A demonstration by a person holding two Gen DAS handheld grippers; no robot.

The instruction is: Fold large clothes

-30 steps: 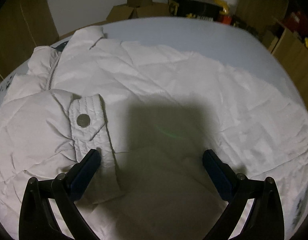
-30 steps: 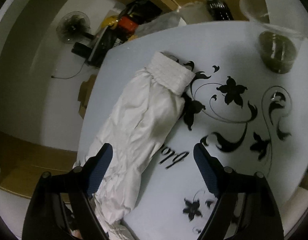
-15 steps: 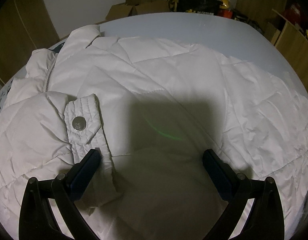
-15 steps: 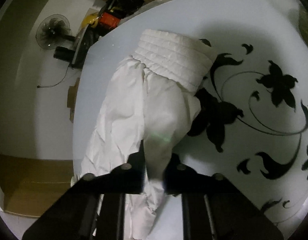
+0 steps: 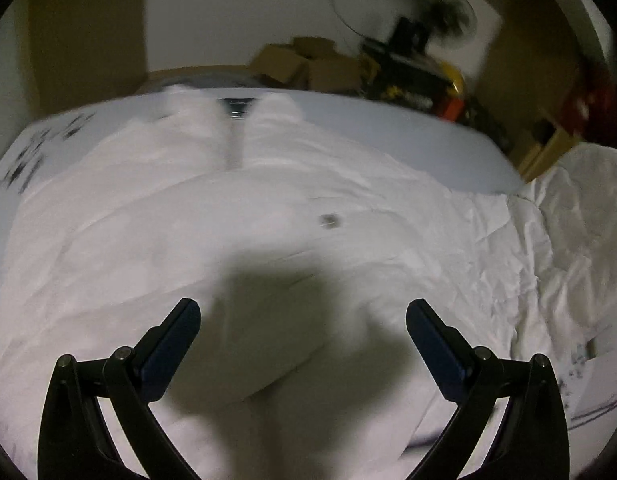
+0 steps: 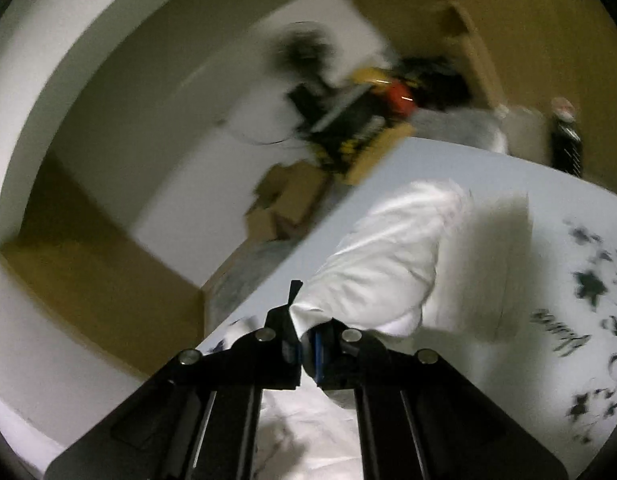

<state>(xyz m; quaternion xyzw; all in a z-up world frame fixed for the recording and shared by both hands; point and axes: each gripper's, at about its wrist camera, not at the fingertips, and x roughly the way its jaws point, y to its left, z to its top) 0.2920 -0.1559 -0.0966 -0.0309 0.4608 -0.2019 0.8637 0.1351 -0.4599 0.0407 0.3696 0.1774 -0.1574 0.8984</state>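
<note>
right gripper [image 6: 306, 344] fingers pinched shut on sleeve [image 6: 392, 264] of white jacket [image 5: 236, 248], fabric bunched between pads; left gripper [image 5: 304, 332] fingers spread wide, nothing between them, hovering over jacket body

jacket lies flat across pale table [image 5: 408, 136], zipper [image 5: 236, 136] running away toward far table edge; sleeve stretches from right fingers toward far edge beside black floral print [image 6: 588, 284]

judgement: sleeve long axis points away from jacket body, so right hand, already gripping, is one to carry it across body; left free to pin
</note>
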